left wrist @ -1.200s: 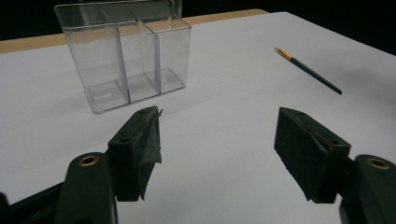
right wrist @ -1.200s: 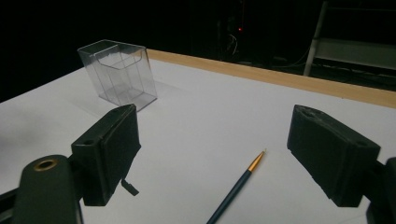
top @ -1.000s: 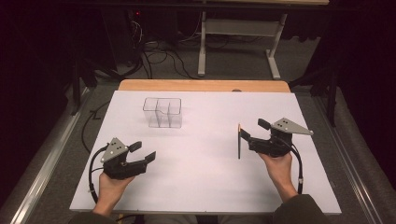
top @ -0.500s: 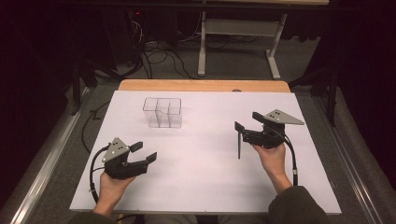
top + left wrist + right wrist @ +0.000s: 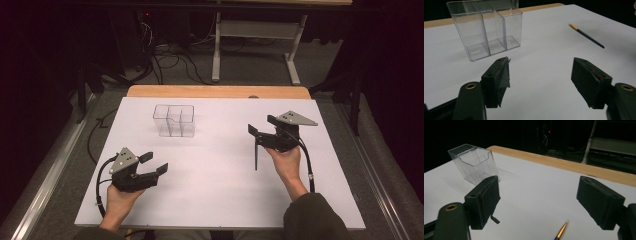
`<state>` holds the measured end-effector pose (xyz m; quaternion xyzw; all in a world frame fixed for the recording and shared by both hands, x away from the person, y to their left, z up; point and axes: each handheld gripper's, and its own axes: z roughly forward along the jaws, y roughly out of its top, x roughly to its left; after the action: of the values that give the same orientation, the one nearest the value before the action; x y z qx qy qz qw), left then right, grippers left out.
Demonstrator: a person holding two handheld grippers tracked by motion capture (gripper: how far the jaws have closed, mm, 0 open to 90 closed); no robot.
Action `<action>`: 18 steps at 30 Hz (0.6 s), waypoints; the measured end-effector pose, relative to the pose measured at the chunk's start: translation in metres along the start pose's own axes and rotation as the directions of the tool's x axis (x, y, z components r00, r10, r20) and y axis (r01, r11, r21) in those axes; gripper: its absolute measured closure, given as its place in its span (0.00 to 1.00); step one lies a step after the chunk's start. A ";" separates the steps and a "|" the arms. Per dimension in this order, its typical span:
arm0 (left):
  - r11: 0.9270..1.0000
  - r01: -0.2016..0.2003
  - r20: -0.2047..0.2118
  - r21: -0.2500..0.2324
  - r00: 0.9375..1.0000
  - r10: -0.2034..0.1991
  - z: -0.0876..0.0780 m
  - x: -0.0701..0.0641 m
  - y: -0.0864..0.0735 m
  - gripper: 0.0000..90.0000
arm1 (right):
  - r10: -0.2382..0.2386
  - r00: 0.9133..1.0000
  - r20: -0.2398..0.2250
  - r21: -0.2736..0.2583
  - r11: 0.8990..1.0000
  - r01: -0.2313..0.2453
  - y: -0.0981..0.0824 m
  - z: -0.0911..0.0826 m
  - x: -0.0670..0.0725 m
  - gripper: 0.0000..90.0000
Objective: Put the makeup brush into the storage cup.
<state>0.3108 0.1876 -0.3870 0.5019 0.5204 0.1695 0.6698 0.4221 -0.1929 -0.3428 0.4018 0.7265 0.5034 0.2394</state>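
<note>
Working from the white tabletop down: the clear three-bay organizer stands upright in the upper left of the high view, well apart from both hands. The right claw is released, spread wide at centre right with nothing between its pads. The left claw is also released and empty at lower left. The thin paintbrush lies flat on the tabletop just below the right claw, so I'd drop that claw straight over the handle's middle, pads square across it, skim the surface, then clench gently so it doesn't roll.
</note>
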 end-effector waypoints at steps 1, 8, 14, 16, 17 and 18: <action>1.000 0.000 0.000 0.001 1.000 0.000 0.000 0.000 0.000 0.34 | -0.008 1.000 0.002 0.004 1.000 0.008 0.001 0.001 0.000 0.22; 1.000 -0.003 0.002 0.002 1.000 0.003 0.000 0.000 0.000 0.34 | 0.000 1.000 0.011 0.012 1.000 0.000 0.005 0.005 -0.002 0.22; 1.000 -0.003 0.002 0.002 1.000 0.003 0.000 0.000 0.000 0.34 | -0.005 1.000 0.014 0.022 1.000 0.005 0.007 0.006 -0.002 0.23; 1.000 -0.003 0.002 0.002 1.000 0.003 0.000 0.000 0.000 0.34 | -0.007 1.000 0.014 0.032 0.999 0.006 0.007 0.006 -0.002 0.23; 1.000 -0.003 0.002 0.002 1.000 0.003 0.000 0.000 0.000 0.34 | -0.007 1.000 0.015 0.035 0.999 0.007 0.007 0.006 -0.002 0.23; 1.000 -0.004 0.003 0.003 1.000 0.004 0.000 0.000 0.000 0.34 | 0.000 1.000 0.017 0.040 0.999 -0.001 0.007 0.006 -0.002 0.23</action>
<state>0.3104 0.1874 -0.3871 0.5041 0.5188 0.1694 0.6694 0.4300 -0.1904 -0.3382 0.4111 0.7343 0.4852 0.2376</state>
